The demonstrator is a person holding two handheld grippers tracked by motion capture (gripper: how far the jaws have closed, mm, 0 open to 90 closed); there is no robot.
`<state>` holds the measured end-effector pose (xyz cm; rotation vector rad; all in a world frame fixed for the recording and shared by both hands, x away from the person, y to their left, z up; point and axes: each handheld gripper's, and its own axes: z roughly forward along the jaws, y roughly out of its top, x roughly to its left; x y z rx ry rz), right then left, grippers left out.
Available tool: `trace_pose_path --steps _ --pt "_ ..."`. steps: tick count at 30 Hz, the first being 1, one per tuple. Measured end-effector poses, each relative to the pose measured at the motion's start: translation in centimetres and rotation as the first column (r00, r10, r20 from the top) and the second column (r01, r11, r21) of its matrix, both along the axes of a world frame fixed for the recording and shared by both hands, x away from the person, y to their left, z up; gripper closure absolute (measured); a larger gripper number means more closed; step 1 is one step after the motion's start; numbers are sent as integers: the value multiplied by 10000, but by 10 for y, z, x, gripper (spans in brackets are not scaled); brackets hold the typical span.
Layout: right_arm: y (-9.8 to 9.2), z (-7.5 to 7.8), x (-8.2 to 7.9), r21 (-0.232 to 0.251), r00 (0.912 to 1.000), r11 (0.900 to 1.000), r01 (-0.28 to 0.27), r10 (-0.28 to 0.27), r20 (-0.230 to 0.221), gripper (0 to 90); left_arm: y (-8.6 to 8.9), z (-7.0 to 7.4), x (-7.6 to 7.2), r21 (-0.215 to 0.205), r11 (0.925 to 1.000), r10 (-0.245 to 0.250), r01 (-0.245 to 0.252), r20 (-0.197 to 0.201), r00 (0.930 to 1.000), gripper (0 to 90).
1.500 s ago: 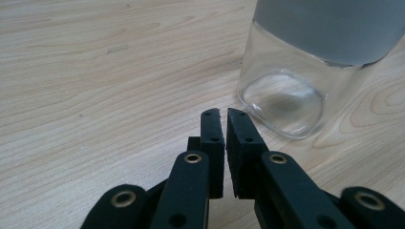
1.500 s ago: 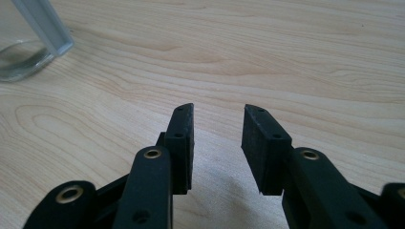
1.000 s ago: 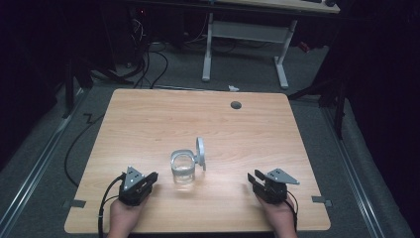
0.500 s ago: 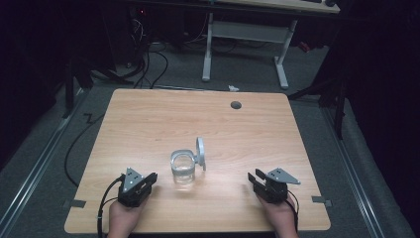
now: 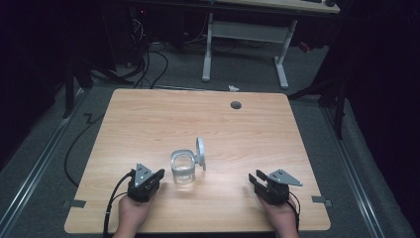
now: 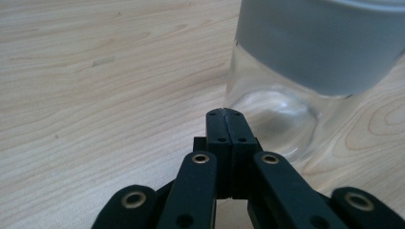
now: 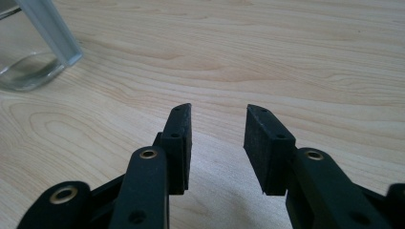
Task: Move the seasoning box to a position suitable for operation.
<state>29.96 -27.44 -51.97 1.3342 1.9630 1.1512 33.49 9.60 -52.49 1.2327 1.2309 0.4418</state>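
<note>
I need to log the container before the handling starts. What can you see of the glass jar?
The clear glass jar stands upright on the light wooden table, near its front edge. It is round, with a frosted band under the rim and a see-through base, and looks empty. Its round lid stands tipped up at the rim's far right. Nothing grips it; the left tongs, shut, sit just beside its base.

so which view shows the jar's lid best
The high view: the lid stands on edge against the glass jar, whole. The right gripper view catches a strip of it at its corner; the left gripper view gives the jar's side.
</note>
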Motion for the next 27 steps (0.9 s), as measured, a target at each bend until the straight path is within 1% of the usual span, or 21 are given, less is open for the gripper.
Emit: trace_pose_path --steps 4,11,13,20,22,27 --pt "2 -1 1 -8 9999 10000 -89 89 -63 628 -6 2 0 43 10000 -67 66 41 10000 900" --pt "3 -2 2 -6 9998 9998 -195 195 -99 628 -16 2 -6 -4 9996 -289 289 5 9996 900" --pt "3 -2 2 -36 9997 9997 -221 220 -84 629 -17 1 -6 41 9995 -304 303 39 9995 900" --pt "3 -2 1 -30 9997 9997 -246 246 -88 629 -19 2 -9 -80 9995 -304 303 -25 9995 900" --pt "3 -2 1 34 9997 9998 -219 219 -134 629 -20 2 -10 -91 9993 -354 354 -39 9994 900" --pt "3 -1 1 18 9997 9997 -240 240 -57 629 -25 3 -15 -116 9985 -539 539 -22 9985 900"
